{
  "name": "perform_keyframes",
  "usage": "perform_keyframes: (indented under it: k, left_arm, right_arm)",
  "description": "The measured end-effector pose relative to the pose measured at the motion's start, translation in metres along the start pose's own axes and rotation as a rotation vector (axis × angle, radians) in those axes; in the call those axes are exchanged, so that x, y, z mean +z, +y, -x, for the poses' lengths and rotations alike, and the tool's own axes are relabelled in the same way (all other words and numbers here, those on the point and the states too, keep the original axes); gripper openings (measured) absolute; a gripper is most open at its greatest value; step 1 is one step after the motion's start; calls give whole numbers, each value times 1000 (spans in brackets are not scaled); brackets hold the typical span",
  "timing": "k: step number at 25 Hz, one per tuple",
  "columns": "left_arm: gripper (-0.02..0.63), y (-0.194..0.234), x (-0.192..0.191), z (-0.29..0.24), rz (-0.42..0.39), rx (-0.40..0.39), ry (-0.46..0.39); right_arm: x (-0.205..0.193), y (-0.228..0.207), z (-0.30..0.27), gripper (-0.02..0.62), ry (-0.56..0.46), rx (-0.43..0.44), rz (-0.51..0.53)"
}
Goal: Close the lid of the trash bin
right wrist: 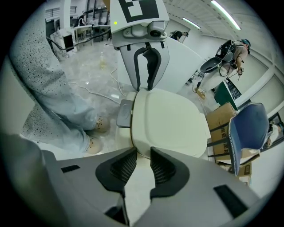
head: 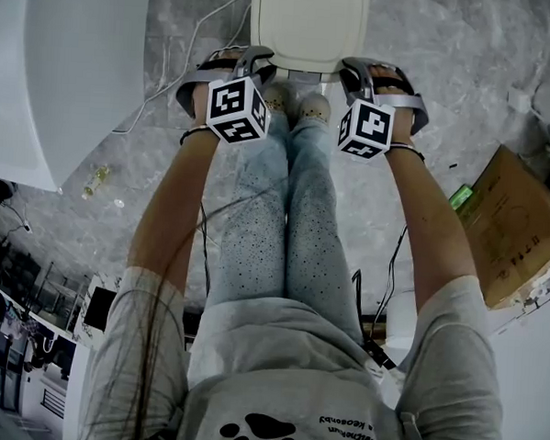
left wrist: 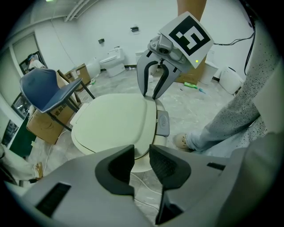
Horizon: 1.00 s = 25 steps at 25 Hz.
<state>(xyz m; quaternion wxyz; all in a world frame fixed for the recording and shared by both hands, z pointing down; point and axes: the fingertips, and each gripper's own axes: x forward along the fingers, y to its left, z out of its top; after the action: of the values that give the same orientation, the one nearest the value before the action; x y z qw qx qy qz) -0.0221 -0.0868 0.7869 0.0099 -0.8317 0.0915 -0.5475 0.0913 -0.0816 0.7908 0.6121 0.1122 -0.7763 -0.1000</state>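
Two grippers, one in each of my hands, point steeply down.

Head view: the cream trash-bin lid (head: 308, 23) lies flat and shut on the grey marbled floor (head: 466, 86). My left gripper (head: 263, 67) and right gripper (head: 350, 73) sit at its near edge, on either side of my shoes (head: 296, 103). A cardboard box (head: 514, 227) lies to the right.

Left gripper view: my left gripper (left wrist: 141, 162) has its jaws narrowly apart. The lid's (left wrist: 115, 122) rim and a floor cable (left wrist: 143, 186) show through the gap, and nothing is pinched. A blue chair (left wrist: 49, 91) stands to the left.

Right gripper view: my right gripper (right wrist: 143, 166) also has a narrow gap, at the rim of the lid (right wrist: 171, 124). I see no pad pressing it. A grey tab (right wrist: 125, 114) adjoins the lid.
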Motion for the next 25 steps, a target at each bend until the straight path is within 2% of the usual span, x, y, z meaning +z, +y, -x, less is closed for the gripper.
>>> perform_keyframes:
  k: [18, 22, 25]
  left_arm:
    - [118, 1, -5, -8, 59, -137, 64]
    - [117, 1, -5, -6, 64, -148, 83]
    - [104, 2, -1, -3, 81, -139, 86]
  right_arm:
    - [3, 1, -7, 97, 92, 225, -11]
    - [3, 0, -6, 97, 108, 246, -57]
    - [8, -4, 1, 97, 69, 236, -154]
